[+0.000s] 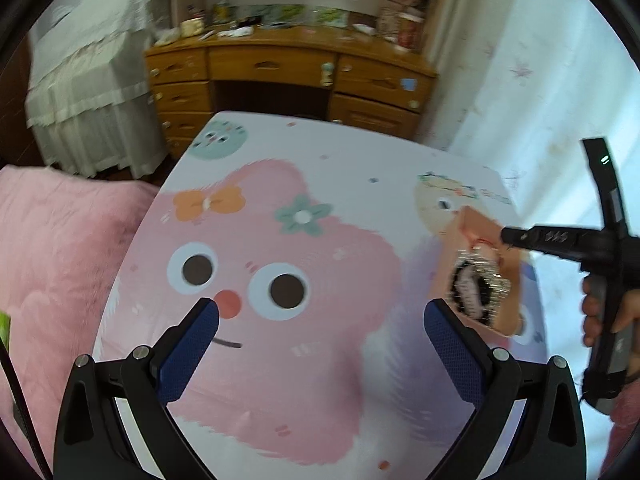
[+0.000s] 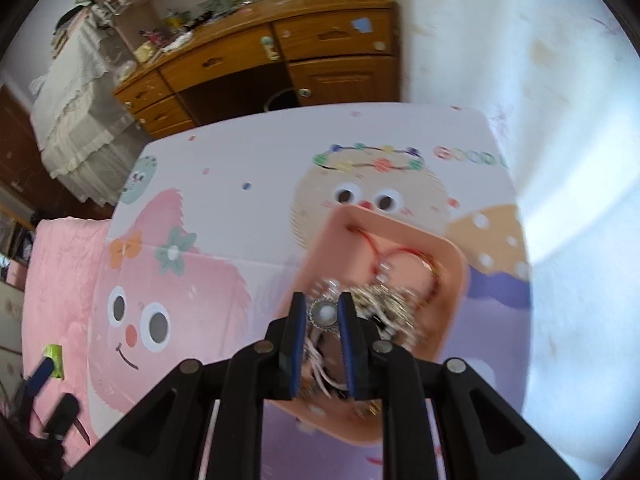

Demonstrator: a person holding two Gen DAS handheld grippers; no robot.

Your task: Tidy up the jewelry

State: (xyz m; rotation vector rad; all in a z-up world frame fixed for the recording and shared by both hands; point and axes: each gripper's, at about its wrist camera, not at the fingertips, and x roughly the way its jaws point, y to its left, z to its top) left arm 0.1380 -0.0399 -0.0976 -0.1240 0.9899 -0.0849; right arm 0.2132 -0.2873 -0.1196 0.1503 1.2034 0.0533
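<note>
A peach-pink tray (image 2: 452, 264) sits on the cartoon-print table (image 2: 240, 224) and holds a tangle of silver chains (image 2: 384, 300) and a red cord bracelet (image 2: 404, 254). My right gripper (image 2: 323, 312) is over the tray, its blue pads closed on a round pearl brooch (image 2: 323, 313) with a sparkly rim. In the left wrist view the tray (image 1: 480, 224) is at the right, with the right gripper (image 1: 505, 236) reaching over it from the right. My left gripper (image 1: 322, 312) is open and empty, above the pink cartoon face.
A wooden desk with drawers (image 1: 280, 68) stands beyond the table's far edge. A pink blanket (image 1: 52, 248) lies to the left. A white curtain (image 1: 540, 80) hangs on the right. A lace-covered piece of furniture (image 1: 92, 92) is at the back left.
</note>
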